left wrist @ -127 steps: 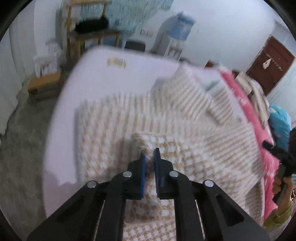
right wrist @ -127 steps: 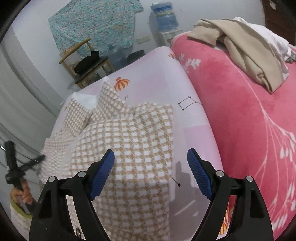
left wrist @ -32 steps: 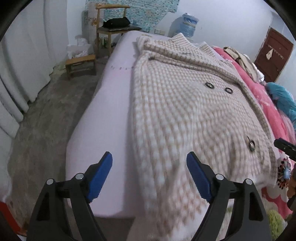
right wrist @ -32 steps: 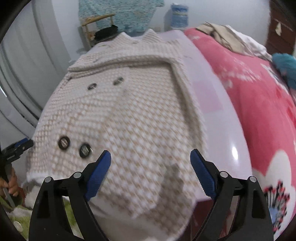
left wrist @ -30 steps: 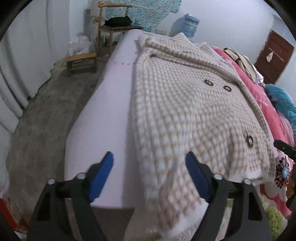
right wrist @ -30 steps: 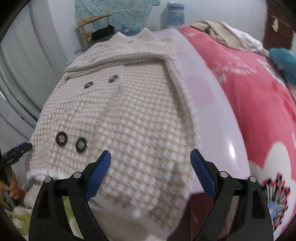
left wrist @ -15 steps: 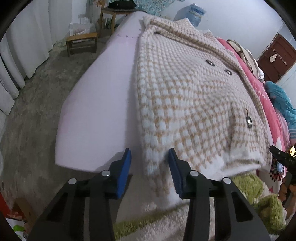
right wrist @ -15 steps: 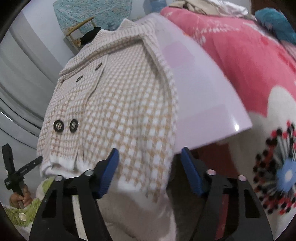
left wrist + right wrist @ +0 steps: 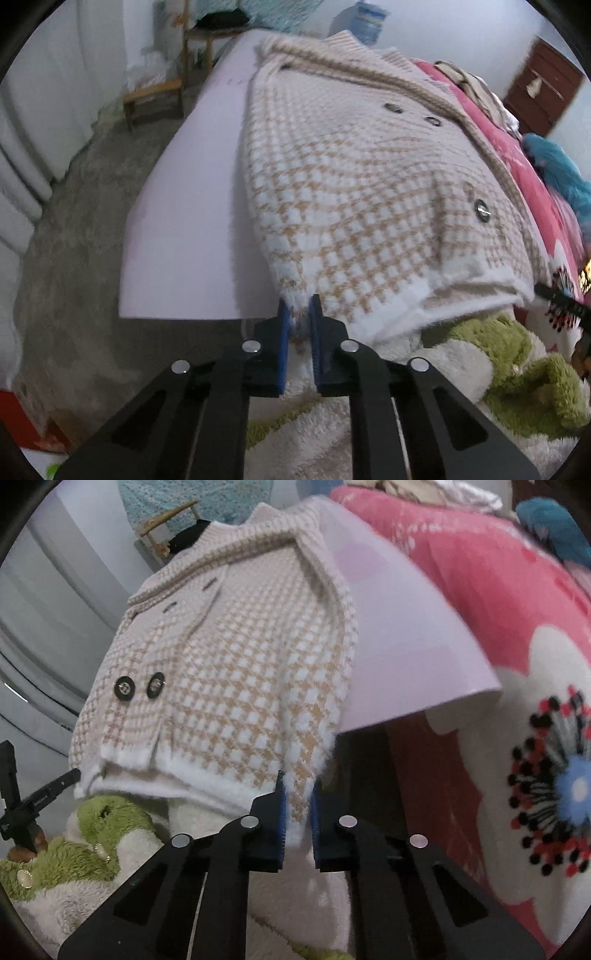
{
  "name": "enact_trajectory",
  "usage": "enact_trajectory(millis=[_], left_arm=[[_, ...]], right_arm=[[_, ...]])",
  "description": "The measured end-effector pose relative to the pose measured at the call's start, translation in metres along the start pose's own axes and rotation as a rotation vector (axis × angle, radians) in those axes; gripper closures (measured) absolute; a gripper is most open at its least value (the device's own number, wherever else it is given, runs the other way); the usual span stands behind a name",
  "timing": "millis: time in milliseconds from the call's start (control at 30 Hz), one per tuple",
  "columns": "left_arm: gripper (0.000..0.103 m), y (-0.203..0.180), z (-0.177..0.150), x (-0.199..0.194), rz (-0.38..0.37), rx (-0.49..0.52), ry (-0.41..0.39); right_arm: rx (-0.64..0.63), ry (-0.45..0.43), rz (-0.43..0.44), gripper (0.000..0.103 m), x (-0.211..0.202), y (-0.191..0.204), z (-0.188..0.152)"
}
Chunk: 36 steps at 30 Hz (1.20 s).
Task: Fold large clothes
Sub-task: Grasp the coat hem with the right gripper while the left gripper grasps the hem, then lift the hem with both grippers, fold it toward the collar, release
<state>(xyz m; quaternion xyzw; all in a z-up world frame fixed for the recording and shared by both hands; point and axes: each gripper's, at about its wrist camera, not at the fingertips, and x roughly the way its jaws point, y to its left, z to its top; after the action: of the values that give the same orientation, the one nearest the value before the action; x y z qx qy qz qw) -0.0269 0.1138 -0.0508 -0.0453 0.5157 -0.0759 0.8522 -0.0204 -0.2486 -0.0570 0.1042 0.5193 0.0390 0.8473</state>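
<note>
**Operator A:** Report garment position.

**Operator B:** The beige-and-white checked fleece coat with dark round buttons [image 9: 354, 177] lies front-up and spread at full length on the pale lilac bench [image 9: 192, 206]. Collar at the far end; white-trimmed hem [image 9: 192, 775] overhanging the near edge. Sleeves appear laid in along the body, though this cannot be confirmed.

**Operator A:** Hand-held gripper status?

**Operator B:** The left hand-held gripper [image 9: 298, 325] is clenched on the hem's left corner, with white pile visible between the blue pads. The right hand-held gripper [image 9: 297, 808] is clenched on the hem's right corner, with checked fabric pinched between its pads. Both corners are secured.

**Operator A:** Progress assessment?

**Operator B:** Judged early to middle. The coat is flattened and gripped, but no lengthwise fold shows: the whole front, from hem to collar, is exposed. Remaining, in my estimate: carry the hem toward the collar, lay it down squarely, then reduce further if required.

**Operator A:** Surroundings?

**Operator B:** A green-and-cream fleece sleeve [image 9: 107, 819] of the person sits below the hem. A pink floral blanket on the bed [image 9: 498, 602] lies just beside the bench on the right. A wooden chair [image 9: 155, 96] stands on the floor, well apart on the left.
</note>
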Motion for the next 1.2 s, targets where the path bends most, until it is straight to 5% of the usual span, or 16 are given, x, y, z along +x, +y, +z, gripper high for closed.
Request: enact_trajectory(millis=[367,800,1200], left_arm=[[0.095,0.004,0.056,-0.042,-0.141,-0.018,-0.197],[0.095,0.012,0.151,-0.007,-0.073,-0.026,-0.288],[0.094,0.026,0.212,0.063,0.004,-0.044,-0.183]], right_arm=[[-0.006,-0.196,0.065,0.096,-0.057,0.019,0.045],[0.045,-0.304,0.077,0.096,-0.027,0.02,0.141],[0.049,-0.24,0.092,0.096,0.054,0.018,0.217]])
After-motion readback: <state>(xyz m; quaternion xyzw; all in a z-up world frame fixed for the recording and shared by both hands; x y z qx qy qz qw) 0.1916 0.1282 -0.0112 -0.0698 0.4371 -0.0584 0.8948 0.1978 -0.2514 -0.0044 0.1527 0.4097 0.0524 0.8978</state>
